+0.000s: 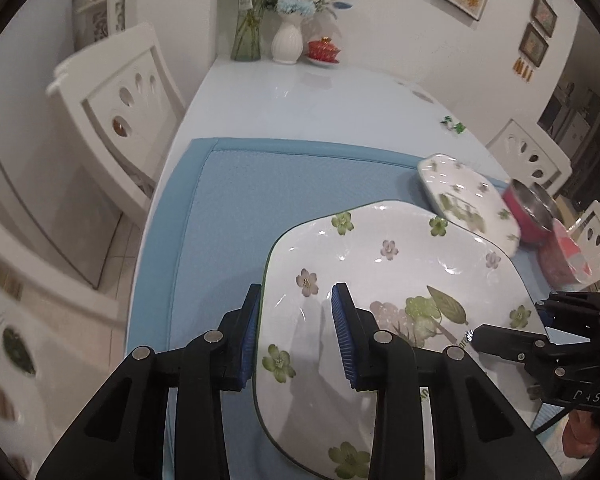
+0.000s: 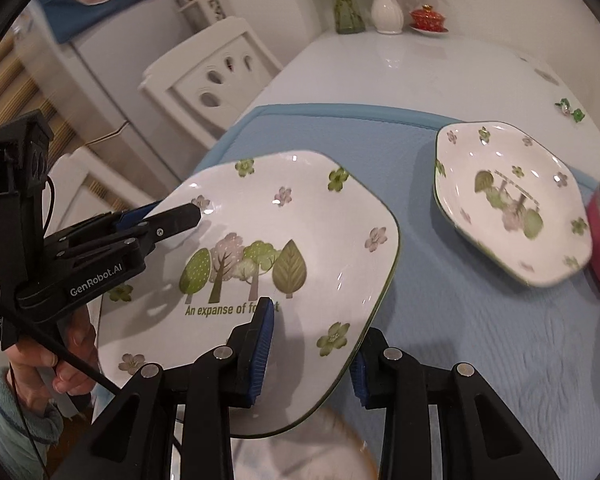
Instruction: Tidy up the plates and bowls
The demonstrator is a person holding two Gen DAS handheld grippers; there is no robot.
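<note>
Nearest the right wrist camera, the right gripper (image 2: pixel 312 344) straddles the near rim of the large floral plate (image 2: pixel 284 232), one blue pad (image 2: pixel 262 344) over the printed face and the other under the edge; the jaws stand only partly closed around the rim, and whether the pads actually press the china I cannot tell from this angle. On the plate's opposite edge the left gripper (image 1: pixel 296 332) sits the same way, its left finger outside the rim and its right finger (image 1: pixel 344 332) over the inside of the plate, with a clear gap between pad and surface on the inner side. From the right wrist view that gripper's black fingertip lies on the plate's upper face. This plate appears lifted and tilted above the blue mat (image 1: pixel 236 200), casting a shadow on it. Beside it, toward the right of the mat, a smaller floral plate (image 2: pixel 508 200) with the same tree print rests flat. Just past that plate, touching or nearly touching its far edge, is a pink bowl (image 1: pixel 532 216) with a metal lining, blurred. Farther off, on the pale table (image 1: pixel 320 96), stand a glass vase (image 1: pixel 246 32) of flowers, a white ribbed vase (image 1: pixel 287 42) and a red lidded cup (image 1: pixel 323 48) on a saucer, all against the wall.
</note>
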